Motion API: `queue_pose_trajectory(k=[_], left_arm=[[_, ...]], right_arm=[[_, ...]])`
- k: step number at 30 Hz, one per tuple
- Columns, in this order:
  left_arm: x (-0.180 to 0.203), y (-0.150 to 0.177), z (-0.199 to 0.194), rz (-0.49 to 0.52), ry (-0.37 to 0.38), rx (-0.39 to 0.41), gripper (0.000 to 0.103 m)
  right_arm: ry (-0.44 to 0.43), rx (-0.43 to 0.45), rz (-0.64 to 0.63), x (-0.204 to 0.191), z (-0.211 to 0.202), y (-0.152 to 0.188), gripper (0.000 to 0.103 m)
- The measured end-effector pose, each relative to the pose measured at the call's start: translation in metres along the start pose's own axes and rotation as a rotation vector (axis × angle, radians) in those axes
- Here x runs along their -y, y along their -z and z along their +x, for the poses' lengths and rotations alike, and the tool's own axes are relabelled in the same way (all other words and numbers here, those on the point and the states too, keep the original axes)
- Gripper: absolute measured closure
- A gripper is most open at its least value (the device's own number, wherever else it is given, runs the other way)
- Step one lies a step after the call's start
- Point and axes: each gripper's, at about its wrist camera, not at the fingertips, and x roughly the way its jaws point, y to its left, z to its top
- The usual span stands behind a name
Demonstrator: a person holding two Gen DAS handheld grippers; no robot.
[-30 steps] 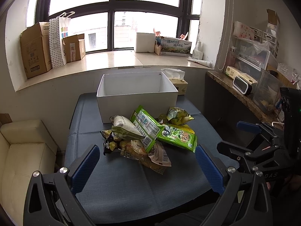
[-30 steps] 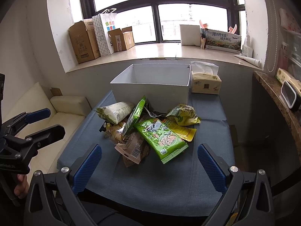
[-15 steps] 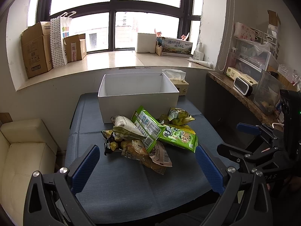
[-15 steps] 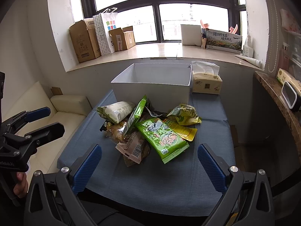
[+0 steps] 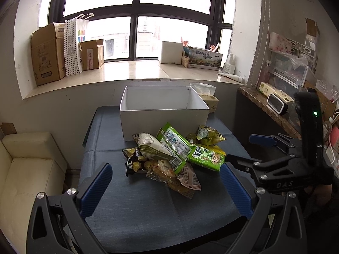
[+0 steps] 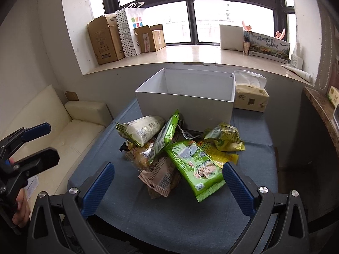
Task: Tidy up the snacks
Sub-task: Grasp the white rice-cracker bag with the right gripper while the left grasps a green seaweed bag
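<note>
A pile of snack packets (image 5: 169, 156) lies on the blue-covered table (image 5: 131, 209), in front of an open white box (image 5: 163, 124) that looks empty. The pile holds a green packet (image 6: 195, 167), a white-and-green packet (image 6: 139, 131), a yellow packet (image 6: 226, 139) and a brown packet (image 6: 161, 175). My left gripper (image 5: 166, 190) is open and empty, just short of the pile. My right gripper (image 6: 167, 188) is open and empty, close to the pile's near edge. Each gripper shows at the edge of the other's view.
A tissue pack (image 6: 251, 98) stands right of the box. A cream sofa (image 5: 23, 169) is left of the table. A counter with a clock and bins (image 5: 275, 105) is on the right. Cardboard boxes (image 5: 48, 53) and a carton sit on the windowsill.
Both grippers have moved forward toward the pile, which looms larger now. Both stay open. The snacks have not moved.
</note>
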Motion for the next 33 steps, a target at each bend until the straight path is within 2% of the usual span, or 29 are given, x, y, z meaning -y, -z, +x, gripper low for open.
queue_pose_trajectory(k=[3,5,7,10,17,20,22,25,33], left_arm=[[-0.007,-0.001,-0.002,-0.015,-0.007,0.009,0.000],[-0.013,0.000,-0.003,-0.023,-0.038,0.018,0.000],[-0.021,0.001,-0.002,-0.035,-0.018,0.011,0.000],[-0.030,0.003,-0.005,-0.041,-0.044,0.018,0.000],[-0.047,0.009,-0.007,-0.070,-0.048,0.020,0.000],[-0.052,0.011,-0.008,-0.081,-0.049,0.021,0.000],[-0.055,0.011,-0.008,-0.086,-0.053,0.022,0.000],[-0.060,0.011,-0.006,-0.101,-0.055,0.021,0.000],[-0.059,0.011,0.010,-0.112,-0.055,-0.009,0.000]], right_arm=[[-0.076,-0.046,0.013,-0.007,0.033,-0.025,0.000],[-0.112,-0.082,0.022,-0.014,0.059,-0.043,0.000],[-0.125,-0.128,0.043,-0.019,0.088,-0.059,0.000],[-0.142,-0.173,0.068,-0.025,0.124,-0.076,0.000],[-0.218,-0.333,0.152,-0.036,0.188,-0.086,0.000],[-0.228,-0.430,0.224,-0.032,0.216,-0.081,0.000],[-0.233,-0.472,0.240,-0.032,0.229,-0.075,0.006],[-0.148,-0.499,0.201,-0.033,0.237,-0.069,0.033],[-0.205,-0.457,0.237,-0.016,0.218,-0.072,0.058]])
